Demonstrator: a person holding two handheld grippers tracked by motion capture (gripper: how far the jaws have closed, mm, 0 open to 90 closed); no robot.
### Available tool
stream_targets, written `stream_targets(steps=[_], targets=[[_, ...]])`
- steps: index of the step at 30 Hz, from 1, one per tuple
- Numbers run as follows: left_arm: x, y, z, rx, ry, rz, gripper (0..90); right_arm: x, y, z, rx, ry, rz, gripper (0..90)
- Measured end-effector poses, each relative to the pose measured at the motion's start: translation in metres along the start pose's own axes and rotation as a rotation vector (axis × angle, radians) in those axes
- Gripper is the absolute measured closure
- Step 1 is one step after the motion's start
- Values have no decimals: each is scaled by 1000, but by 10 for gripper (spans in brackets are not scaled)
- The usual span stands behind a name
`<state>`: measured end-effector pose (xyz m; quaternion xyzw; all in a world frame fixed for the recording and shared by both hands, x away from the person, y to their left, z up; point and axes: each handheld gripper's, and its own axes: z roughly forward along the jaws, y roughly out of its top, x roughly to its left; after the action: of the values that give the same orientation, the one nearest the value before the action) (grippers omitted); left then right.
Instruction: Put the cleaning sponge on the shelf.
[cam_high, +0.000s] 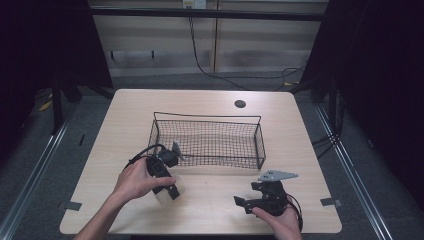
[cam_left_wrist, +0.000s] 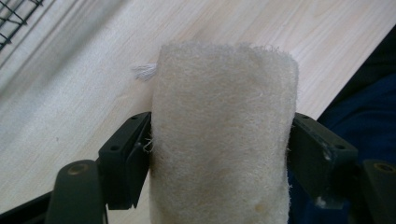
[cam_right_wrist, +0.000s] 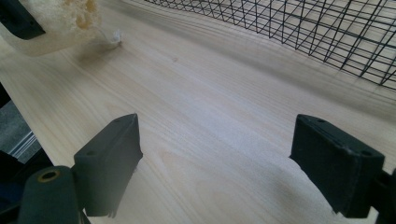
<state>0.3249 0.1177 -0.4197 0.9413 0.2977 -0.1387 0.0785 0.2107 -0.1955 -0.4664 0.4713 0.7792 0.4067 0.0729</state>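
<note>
High view overhead, facing forward and down on the whole bench (cam_high: 210, 100), both gripper views low, close over its wood, sharing the wire basket (cam_high: 207, 137).

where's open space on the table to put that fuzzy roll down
The wire basket looks empty inside. Bare wood lies between the left gripper and the right gripper, in front of the basket, and along the far edge around the dark round hole. It is crowded only at the near left, where the cream roll sits clamped by the basket's corner.
</note>
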Motion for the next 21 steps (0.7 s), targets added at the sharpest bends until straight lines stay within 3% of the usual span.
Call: stream_targets(steps=[11, 21], targets=[[-11, 3, -11, -23, -25, 25, 274, 0, 0, 0, -2, 1, 0, 155], [-8, -2, -25, -32, -52, 48, 274, 0, 0, 0, 0, 4, 2, 155]])
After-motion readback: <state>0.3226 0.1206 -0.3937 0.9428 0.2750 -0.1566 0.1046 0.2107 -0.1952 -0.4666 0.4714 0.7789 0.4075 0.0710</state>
